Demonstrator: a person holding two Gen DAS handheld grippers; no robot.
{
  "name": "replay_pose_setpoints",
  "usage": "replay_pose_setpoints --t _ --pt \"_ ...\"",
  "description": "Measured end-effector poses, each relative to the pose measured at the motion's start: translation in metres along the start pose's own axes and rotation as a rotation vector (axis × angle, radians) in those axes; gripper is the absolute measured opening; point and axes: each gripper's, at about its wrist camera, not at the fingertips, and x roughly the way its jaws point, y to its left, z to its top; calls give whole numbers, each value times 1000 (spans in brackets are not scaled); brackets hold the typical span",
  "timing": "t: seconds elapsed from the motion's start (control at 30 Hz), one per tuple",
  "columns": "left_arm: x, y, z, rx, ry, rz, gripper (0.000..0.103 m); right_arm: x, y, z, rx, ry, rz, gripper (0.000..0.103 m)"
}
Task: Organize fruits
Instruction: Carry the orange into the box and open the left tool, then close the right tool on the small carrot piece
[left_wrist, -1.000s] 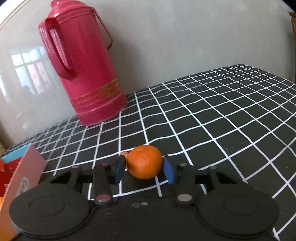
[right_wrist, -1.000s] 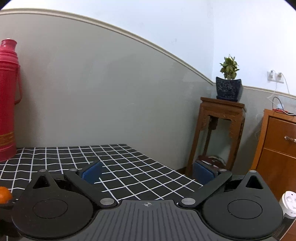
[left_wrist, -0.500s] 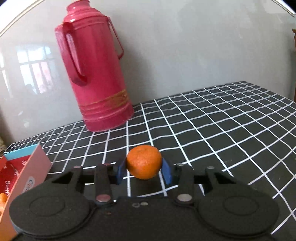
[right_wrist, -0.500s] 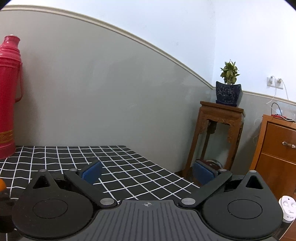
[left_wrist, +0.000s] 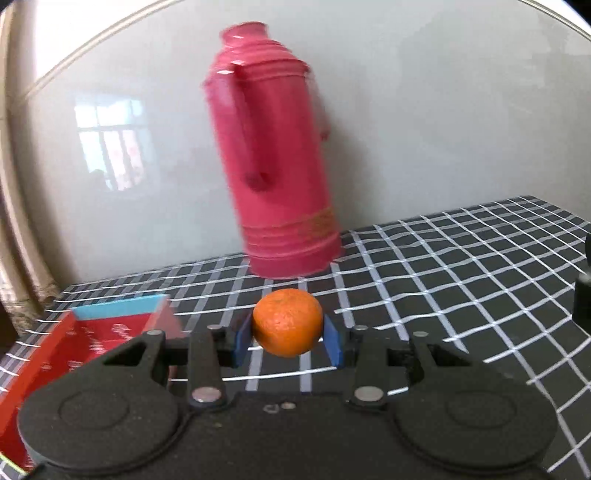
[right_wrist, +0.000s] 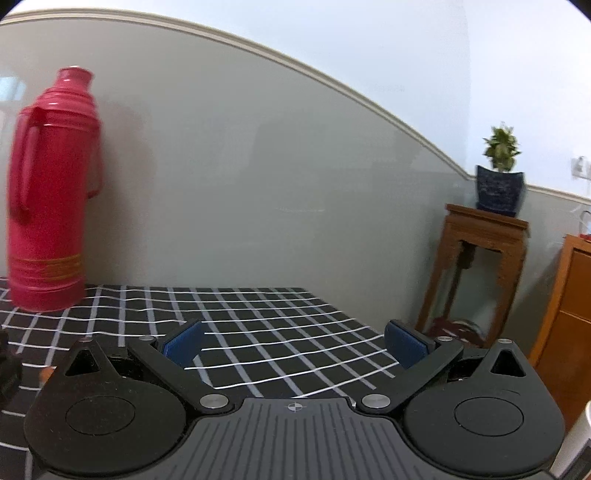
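A small orange (left_wrist: 287, 322) hangs above the black-and-white checked tablecloth (left_wrist: 461, 280), and my left gripper (left_wrist: 287, 338) is shut on it, one blue pad pressing each side. To its lower left lies an open red box (left_wrist: 70, 347) with a light blue far rim; its inside is mostly hidden by the gripper body. In the right wrist view my right gripper (right_wrist: 293, 345) stands open above the cloth with nothing between its blue pads. A bit of orange colour (right_wrist: 46, 373) shows at that view's left edge, too small to identify.
A tall red thermos (left_wrist: 275, 162) stands at the back of the table against the grey wall, also the thermos (right_wrist: 51, 192) at the left of the right wrist view. Off the table's right end stand a wooden plant stand (right_wrist: 480, 266) with a potted plant (right_wrist: 500, 173) and a wooden cabinet (right_wrist: 569, 314).
My left gripper shut on the orange, lifted it off the cloth and swung left; the red box came further into view. The right gripper turned left, staying open.
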Motion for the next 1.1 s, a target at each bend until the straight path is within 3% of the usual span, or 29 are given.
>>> replay_pose_setpoints --t 0.33,0.57,0.7,0.87,0.93,1.0,1.07,1.1 --pt "-8 77 -8 -50 2 214 32 -11 57 -2 -26 56 235 103" --pt "5 145 -23 -114 125 351 32 -16 110 -11 -108 135 401 103" --pt "10 178 -31 -170 215 382 33 -7 127 -18 -116 196 432 103" --pt "7 204 -40 -207 260 410 35 19 136 -20 -73 288 466 103" --pt "6 211 -41 -213 267 407 42 29 136 -19 -42 323 490 103" --pt "3 214 -42 -218 268 411 60 39 139 -17 -9 354 518 102" --pt "0 218 -40 -213 244 420 63 47 139 -16 20 366 525 96" --pt "-3 220 -39 -212 226 422 65 51 139 -16 27 369 520 77"
